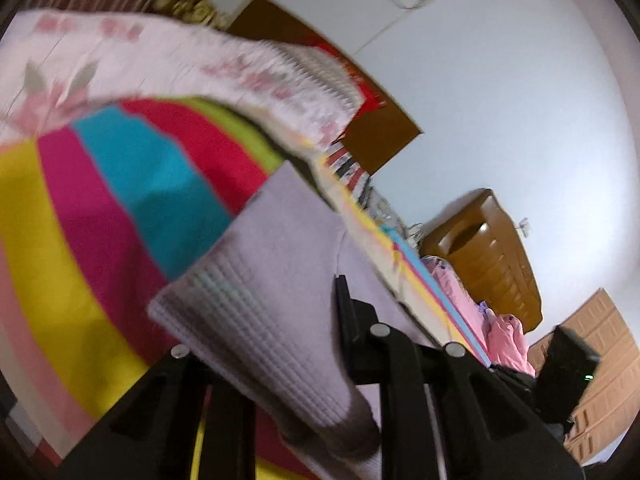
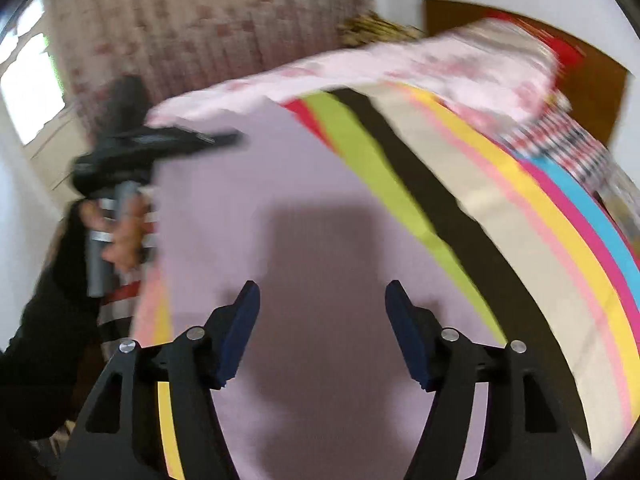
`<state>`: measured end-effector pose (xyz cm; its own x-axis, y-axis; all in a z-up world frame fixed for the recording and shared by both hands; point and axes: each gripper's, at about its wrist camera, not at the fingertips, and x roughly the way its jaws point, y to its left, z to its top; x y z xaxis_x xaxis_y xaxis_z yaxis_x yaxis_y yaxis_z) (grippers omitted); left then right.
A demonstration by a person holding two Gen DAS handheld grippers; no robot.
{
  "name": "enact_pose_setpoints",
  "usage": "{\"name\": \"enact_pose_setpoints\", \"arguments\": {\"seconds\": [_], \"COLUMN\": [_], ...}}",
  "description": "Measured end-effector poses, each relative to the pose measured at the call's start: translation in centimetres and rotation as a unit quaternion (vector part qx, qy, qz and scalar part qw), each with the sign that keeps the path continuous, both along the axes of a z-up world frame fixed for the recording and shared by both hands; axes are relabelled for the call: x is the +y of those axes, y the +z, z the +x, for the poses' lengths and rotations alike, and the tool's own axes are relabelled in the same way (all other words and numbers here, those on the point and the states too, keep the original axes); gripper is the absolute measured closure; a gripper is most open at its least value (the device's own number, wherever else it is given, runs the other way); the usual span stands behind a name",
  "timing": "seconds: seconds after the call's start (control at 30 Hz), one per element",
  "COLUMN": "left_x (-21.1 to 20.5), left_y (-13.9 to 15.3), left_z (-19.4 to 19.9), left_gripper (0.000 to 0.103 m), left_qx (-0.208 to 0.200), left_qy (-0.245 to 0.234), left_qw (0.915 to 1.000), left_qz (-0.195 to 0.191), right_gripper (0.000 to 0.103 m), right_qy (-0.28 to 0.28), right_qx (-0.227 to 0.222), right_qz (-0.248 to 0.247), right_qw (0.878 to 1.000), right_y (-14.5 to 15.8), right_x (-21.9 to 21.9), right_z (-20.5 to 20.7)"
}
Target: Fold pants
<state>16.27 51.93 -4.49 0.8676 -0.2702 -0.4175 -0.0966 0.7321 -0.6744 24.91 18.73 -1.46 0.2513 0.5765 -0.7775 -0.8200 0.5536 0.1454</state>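
Note:
Lilac pants (image 1: 260, 264) with a ribbed hem hang blurred in the left wrist view. My left gripper (image 1: 280, 300) is shut on them: cloth fills the jaws and hides one finger, and the other finger (image 1: 344, 304) shows beside the fold. In the right wrist view the pants (image 2: 240, 208) lie spread flat on the striped bedsheet (image 2: 500, 220). My right gripper (image 2: 322, 292) hovers open above them, its blue pads (image 2: 240, 332) wide apart with nothing between them. The left gripper (image 2: 236, 138) also shows there, at the pants' far left edge, held by a person's hand (image 2: 124, 236).
The striped sheet (image 1: 100, 200) covers the bed. A pink floral quilt (image 1: 160, 60) (image 2: 440, 64) is bunched along the far side. A wooden cabinet (image 1: 488, 256) and pink clothes (image 1: 508, 336) sit beyond the bed edge. A patterned curtain (image 2: 200, 20) hangs behind.

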Motion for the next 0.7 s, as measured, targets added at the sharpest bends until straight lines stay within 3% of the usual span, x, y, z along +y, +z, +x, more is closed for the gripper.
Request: {"name": "enact_pose_setpoints", "arguments": {"seconds": [0.13, 0.2, 0.23, 0.3, 0.37, 0.47, 0.5, 0.57, 0.63, 0.7], "left_x": [-1.6, -3.1, -4.1, -6.1, -8.2, -10.8, -11.4, -13.2, -15.0, -17.0], "left_y": [2.8, 5.3, 6.6, 8.8, 10.8, 12.7, 13.2, 14.1, 14.6, 14.7], "left_z": [-0.3, -0.7, -0.9, -0.6, -1.1, -1.9, -1.6, -1.5, -1.1, -0.8], "left_gripper": [0.086, 0.086, 0.086, 0.086, 0.086, 0.086, 0.086, 0.086, 0.087, 0.087], "left_qx": [-0.031, -0.049, -0.056, -0.063, -0.073, -0.089, -0.092, -0.096, -0.089, -0.082], "left_qy": [-0.004, -0.012, -0.018, -0.025, -0.032, -0.044, -0.048, -0.055, -0.066, -0.073], "left_qw": [0.9993, 0.9977, 0.9962, 0.9924, 0.9868, 0.9813, 0.98, 0.9765, 0.9749, 0.9708], "left_qz": [0.021, 0.045, 0.064, 0.103, 0.141, 0.165, 0.17, 0.185, 0.193, 0.213], "right_gripper": [0.038, 0.032, 0.032, 0.032, 0.032, 0.031, 0.026, 0.021, 0.015, 0.016], "right_qy": [0.047, 0.054, 0.053, 0.045, 0.034, -0.008, -0.017, -0.024, -0.021, -0.022], "right_qx": [-0.007, -0.088, -0.103, -0.082, -0.058, -0.062, -0.064, -0.025, 0.002, 0.023], "right_qz": [-0.045, -0.059, -0.065, -0.065, -0.024, 0.002, 0.001, -0.03, -0.009, -0.003], "right_qw": [0.998, 0.993, 0.991, 0.994, 0.997, 0.998, 0.998, 0.999, 1.0, 1.0], "right_y": [-2.3, -3.0, -2.9, -2.4, -1.3, -0.2, -0.2, -2.2, -3.1, -2.2], "right_x": [1.7, 2.5, 2.7, 2.7, 1.9, 0.6, 0.7, 1.7, 1.3, 0.9], "right_z": [-4.2, -6.7, -7.1, -6.6, -5.9, -3.9, -2.8, 0.2, 1.8, 2.7]}}
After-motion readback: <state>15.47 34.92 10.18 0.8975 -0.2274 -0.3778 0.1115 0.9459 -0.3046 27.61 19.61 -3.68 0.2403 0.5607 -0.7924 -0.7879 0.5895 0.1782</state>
